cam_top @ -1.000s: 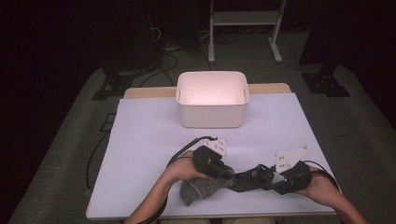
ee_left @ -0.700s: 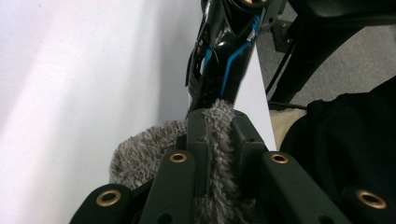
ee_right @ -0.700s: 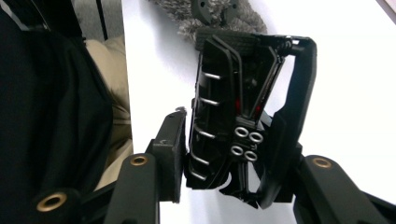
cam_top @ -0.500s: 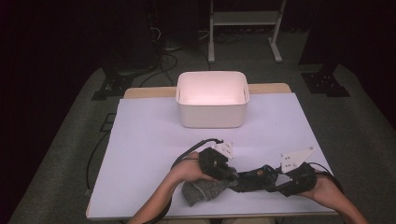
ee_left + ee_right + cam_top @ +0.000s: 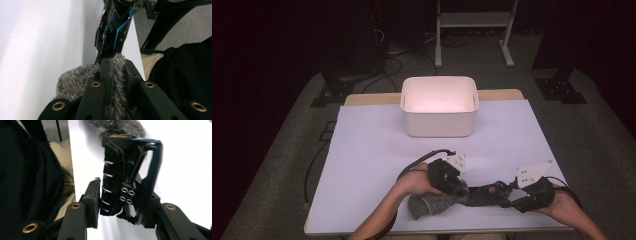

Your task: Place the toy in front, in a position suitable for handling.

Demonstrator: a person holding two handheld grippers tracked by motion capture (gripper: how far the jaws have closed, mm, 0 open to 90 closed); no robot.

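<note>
Dark floor and stands ringed the white counter [image 5: 377, 150], and a white bin [image 5: 439, 106] stood empty at its far middle. You had both grippers down at the near edge, well apart from that bin. Your left gripper [image 5: 116, 70] had its jaws pinched tight on a fold of the grey sock [image 5: 432, 204]; in the left gripper view the fuzzy cloth bulged up between the two black jaws. Your right gripper [image 5: 120, 202] had its jaws partway closed around a black toy [image 5: 127, 175], a ribbed thing with blue trim and small metal rings, and the pads pressed on its sides. In the high view the toy [image 5: 484, 195] lay level between your two hands, with its far end reaching the sock's mouth.

Which way you were working I could not tell for sure. It looked as if the toy's end sat at or just inside the sock, so the two were joined at most by a little. If you were sleeving it, most of the length was yet to go in; if you were pulling it free, that was nearly done. Nothing had gone into the bin, so any putting away was left to do.
</note>
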